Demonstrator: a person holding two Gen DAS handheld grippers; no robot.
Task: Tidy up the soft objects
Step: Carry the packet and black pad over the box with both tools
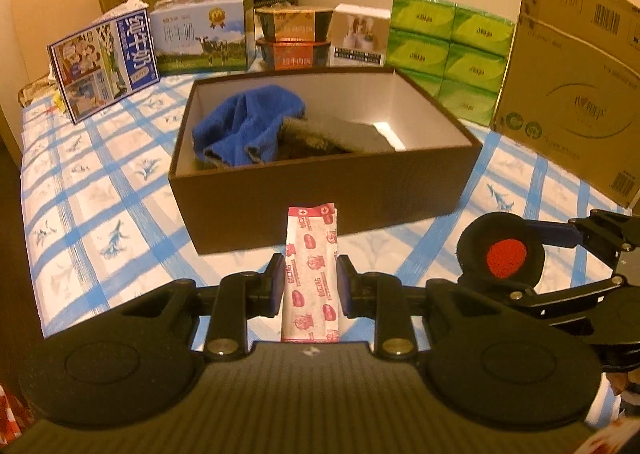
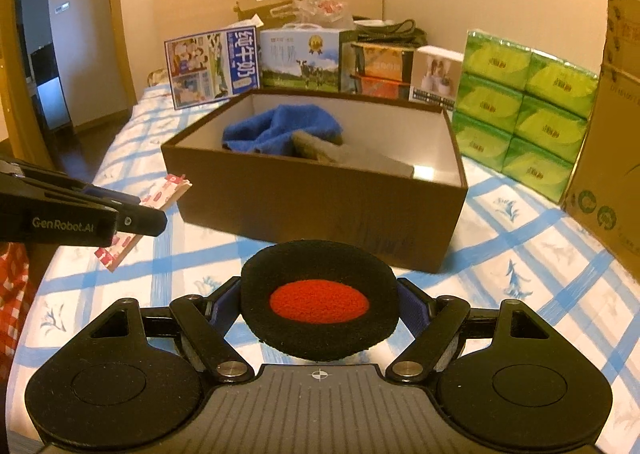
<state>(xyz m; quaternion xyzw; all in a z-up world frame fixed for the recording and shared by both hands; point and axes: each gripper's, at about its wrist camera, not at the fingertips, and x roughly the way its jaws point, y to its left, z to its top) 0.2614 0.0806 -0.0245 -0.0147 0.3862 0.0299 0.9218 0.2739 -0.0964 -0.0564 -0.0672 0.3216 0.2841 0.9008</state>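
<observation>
Brown cardboard box [image 1: 320, 190] sits open-topped on the blue-checked bedsheet [image 1: 100, 190], straight ahead of both our grippers. Inside it we see a crumpled blue towel [image 1: 244, 126] on the left and a grey cloth [image 1: 352, 136] beside it, touching.

Our left gripper [image 1: 311, 280] is clamped on a red-and-white printed packet [image 1: 311, 274], pads pressing both long edges; the packet stands upright between the fingers, just short of the box's near wall. From the right wrist view the same packet [image 2: 154, 202] pokes out tilted past the left gripper's tip, above the sheet.

Our right gripper [image 2: 318, 304] is closed on a round black pad with a red centre [image 2: 319, 300], held flat-ish, near the box's front wall and not touching it. In the left wrist view that pad [image 1: 502, 256] shows to the right of the packet, well apart.

Behind the box: milk cartons [image 1: 108, 62], a green tissue multipack [image 1: 448, 54], a large cardboard carton [image 1: 572, 82] at right.
</observation>
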